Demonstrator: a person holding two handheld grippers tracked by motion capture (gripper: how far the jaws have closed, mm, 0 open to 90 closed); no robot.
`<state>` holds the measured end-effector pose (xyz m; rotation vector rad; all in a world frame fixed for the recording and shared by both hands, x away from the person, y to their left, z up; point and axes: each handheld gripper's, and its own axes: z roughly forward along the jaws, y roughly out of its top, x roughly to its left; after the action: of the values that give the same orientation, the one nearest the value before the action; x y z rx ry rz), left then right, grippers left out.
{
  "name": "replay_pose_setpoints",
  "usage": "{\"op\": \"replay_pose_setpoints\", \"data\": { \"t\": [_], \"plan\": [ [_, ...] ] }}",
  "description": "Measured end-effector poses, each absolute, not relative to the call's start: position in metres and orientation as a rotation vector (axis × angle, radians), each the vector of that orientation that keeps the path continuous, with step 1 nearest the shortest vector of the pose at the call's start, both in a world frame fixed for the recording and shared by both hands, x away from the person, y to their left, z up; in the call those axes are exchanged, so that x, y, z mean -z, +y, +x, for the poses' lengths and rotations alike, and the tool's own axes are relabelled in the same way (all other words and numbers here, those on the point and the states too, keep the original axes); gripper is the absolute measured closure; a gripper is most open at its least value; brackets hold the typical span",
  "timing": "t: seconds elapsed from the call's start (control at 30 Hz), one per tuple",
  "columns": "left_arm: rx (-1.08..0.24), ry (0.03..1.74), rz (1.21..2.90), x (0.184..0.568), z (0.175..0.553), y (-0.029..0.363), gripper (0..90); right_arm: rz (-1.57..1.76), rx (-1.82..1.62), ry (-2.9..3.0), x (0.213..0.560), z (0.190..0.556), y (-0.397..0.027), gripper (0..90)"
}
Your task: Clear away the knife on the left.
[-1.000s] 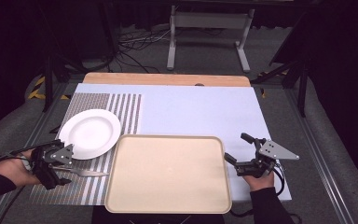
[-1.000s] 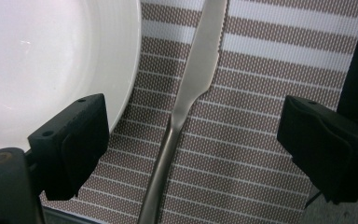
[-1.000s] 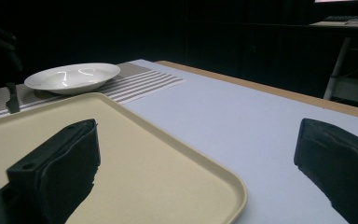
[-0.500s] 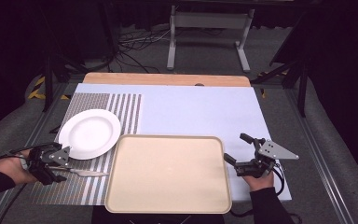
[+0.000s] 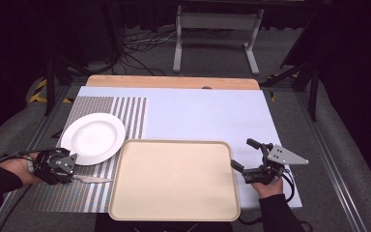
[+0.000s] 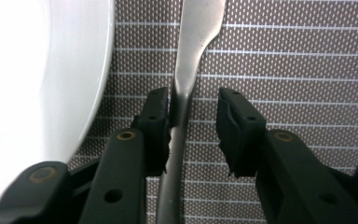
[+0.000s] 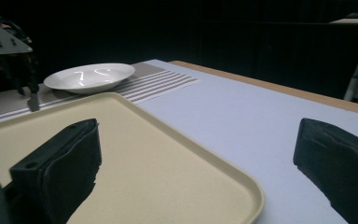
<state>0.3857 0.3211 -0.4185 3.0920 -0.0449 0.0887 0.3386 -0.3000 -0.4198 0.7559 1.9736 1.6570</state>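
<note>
**Item: table knife on striped placemat, between the left gripper's jaws**

Knife: silver, lying flat on the striped placemat, just beside the near rim of the white plate and left of the beige tray; in the high view its long axis runs across the table, blade end pointing toward the tray, handle end hidden under the gripper; in the left gripper view the axis runs straight away between the jaws, the broad end farthest off.

Left gripper: low over the placemat, jaws either side of the knife's narrow part; jaws have just been closing; one pad touches the metal, the other stands apart from it with a strip of mat showing between; no pinch yet.

Right gripper: at the tray's right edge, over the pale blue table cover; jaws spread wide, nothing between them but the tray corner and cover beyond.
</note>
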Motion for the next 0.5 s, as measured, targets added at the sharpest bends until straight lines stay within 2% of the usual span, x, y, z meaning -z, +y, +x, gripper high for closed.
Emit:
{"op": "replay_pose_setpoints", "data": {
  "t": [0.2,0.5],
  "plan": [
    [-0.060,-0.080,3.157,0.4235,0.3926,0.3171,76.6,0.729,-1.674,1.992,0.4199,0.3388,-0.2982,1.9],
    [-0.061,-0.146,3.166,0.4254,0.3892,0.3137,79.3,0.727,-1.688,1.994,0.4198,0.3384,-0.2980,2.2]
  ]
}}
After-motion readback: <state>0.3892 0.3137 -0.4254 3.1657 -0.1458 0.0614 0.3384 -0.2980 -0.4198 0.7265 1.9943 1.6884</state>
